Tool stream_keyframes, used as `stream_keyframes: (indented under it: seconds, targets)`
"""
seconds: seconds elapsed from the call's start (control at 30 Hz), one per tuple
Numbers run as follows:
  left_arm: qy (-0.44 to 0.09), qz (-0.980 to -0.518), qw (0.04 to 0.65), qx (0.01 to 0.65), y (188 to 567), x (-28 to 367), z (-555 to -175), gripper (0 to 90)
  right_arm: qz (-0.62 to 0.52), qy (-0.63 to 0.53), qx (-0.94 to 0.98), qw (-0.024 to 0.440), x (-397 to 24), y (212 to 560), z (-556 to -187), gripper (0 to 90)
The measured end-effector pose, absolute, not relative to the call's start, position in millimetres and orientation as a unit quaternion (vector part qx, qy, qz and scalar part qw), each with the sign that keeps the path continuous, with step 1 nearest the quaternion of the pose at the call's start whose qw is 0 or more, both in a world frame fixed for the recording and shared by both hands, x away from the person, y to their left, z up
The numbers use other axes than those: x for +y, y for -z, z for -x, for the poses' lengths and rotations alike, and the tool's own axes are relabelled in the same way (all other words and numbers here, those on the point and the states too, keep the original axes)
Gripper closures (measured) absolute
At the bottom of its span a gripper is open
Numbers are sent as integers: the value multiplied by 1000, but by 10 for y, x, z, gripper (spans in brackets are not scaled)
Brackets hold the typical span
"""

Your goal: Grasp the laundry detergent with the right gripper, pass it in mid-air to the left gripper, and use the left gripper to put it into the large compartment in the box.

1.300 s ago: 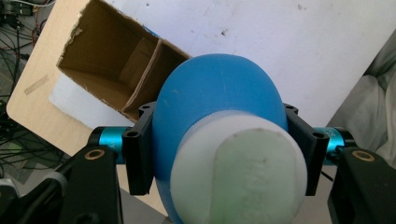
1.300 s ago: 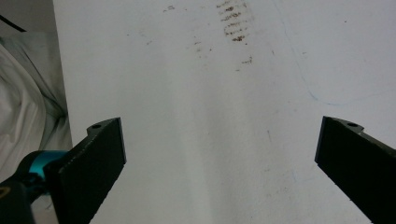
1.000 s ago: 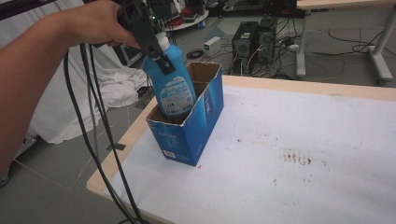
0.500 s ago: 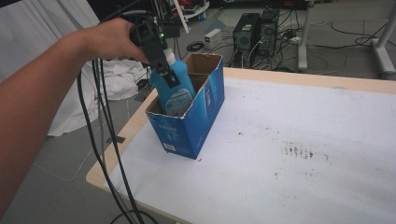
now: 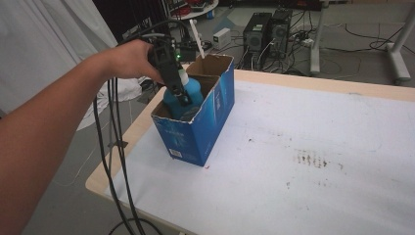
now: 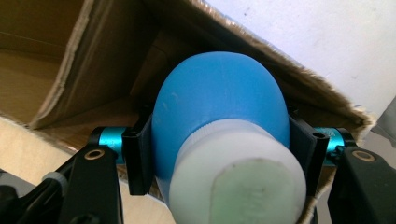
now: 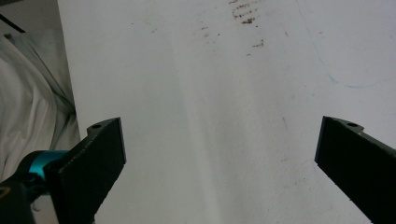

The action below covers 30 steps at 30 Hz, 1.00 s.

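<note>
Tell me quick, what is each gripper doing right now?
Left gripper: closed on the blue bottle, inside the cardboard box.
Right gripper: open, holding nothing, over the table.

The box [image 5: 195, 127] walls hem the bottle [image 5: 188, 93] closely; right of the box, the white surface [image 5: 318, 147] lies open.

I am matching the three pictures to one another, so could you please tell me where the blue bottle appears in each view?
High view: blue bottle left of centre, inside the blue cardboard box, clamped by the left gripper.
Left gripper view: centre, white cap nearest.
Right gripper view: not in it.
Shared landmark: the white tabletop.
</note>
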<state>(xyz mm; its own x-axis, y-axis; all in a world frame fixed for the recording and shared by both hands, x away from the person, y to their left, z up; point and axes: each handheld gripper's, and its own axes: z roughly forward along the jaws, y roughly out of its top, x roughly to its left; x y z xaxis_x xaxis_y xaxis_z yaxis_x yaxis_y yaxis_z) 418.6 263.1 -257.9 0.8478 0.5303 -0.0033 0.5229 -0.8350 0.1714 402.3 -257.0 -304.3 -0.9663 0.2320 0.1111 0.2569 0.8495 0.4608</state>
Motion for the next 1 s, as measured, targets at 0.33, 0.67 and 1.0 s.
stream_keyframes:
  seconds: [0.33, 0.67, 1.0]
  targets:
    - [-8, -960, 66, 272, 2755, 2595, -4256, 379, 126, 246, -961, 17, -2525, 3050, -4046, 12]
    - [-4, -957, 74, 282, 2794, 2612, -4294, 377, 124, 243, -962, 17, -2498, 3066, -4061, 13]
    - [-14, -945, 94, 312, 2775, 2672, -4326, 312, 125, 244, -961, 19, -2501, 3077, -4056, 14]
